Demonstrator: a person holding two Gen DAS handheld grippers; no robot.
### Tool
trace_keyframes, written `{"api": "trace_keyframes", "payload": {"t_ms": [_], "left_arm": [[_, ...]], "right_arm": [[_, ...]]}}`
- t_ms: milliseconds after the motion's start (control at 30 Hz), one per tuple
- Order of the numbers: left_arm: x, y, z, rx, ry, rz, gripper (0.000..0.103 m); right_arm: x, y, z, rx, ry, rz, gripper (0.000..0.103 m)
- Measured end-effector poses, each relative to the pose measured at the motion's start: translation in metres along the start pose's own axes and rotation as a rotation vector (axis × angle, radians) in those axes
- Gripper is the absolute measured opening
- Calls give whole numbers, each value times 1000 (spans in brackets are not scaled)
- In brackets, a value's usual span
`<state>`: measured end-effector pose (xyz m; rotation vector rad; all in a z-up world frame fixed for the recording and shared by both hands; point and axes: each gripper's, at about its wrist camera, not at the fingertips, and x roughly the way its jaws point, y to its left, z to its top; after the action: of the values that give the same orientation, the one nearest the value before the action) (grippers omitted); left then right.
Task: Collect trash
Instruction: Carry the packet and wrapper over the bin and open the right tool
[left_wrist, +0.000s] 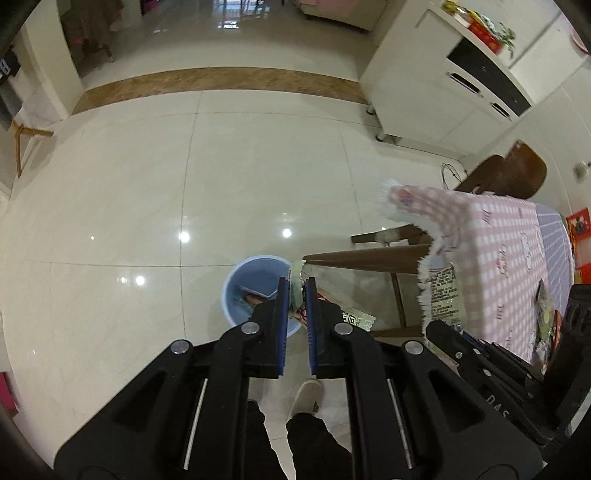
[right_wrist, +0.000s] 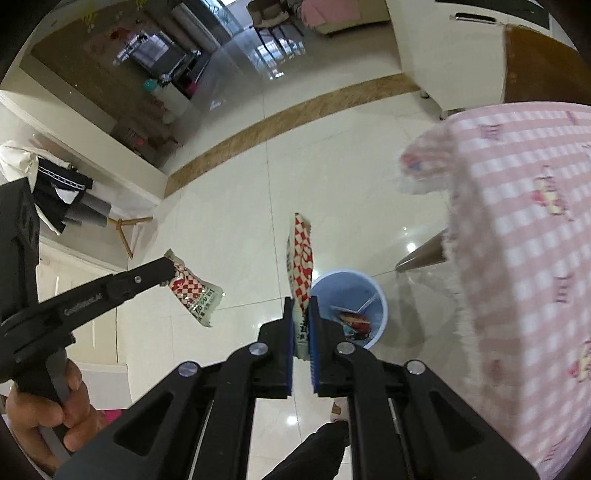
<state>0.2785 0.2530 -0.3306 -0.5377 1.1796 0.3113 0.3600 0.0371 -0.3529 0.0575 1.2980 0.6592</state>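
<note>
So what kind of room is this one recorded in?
Most likely a home dining area: a table under a pink checked tablecloth, a wooden chair, a white cabinet on a glossy tiled floor, and a blue bin beside the table.

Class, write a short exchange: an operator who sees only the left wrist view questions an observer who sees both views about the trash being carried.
Operator: What is my left tool holding? I see only a pale edge.
Observer: A red-and-white checked wrapper, pinched at one end by the left tool.
Operator: Is the right tool gripping anything?
Observer: Yes, the right tool is shut on a second checked wrapper that sticks out past its tips.
Operator: Any colour inside the blue bin?
Observer: Red packaging lies in the blue bin.
</note>
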Motion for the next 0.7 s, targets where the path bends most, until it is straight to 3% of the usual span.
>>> {"api": "trace_keyframes", "payload": {"t_ms": [267, 700], "left_arm": [[4, 32, 9, -18, 15, -20, 9], [20, 29, 16, 31, 64, -50, 9]], "right_arm": [[30, 27, 9, 12, 32, -19, 19], [31, 29, 12, 50, 19, -52, 19]]}}
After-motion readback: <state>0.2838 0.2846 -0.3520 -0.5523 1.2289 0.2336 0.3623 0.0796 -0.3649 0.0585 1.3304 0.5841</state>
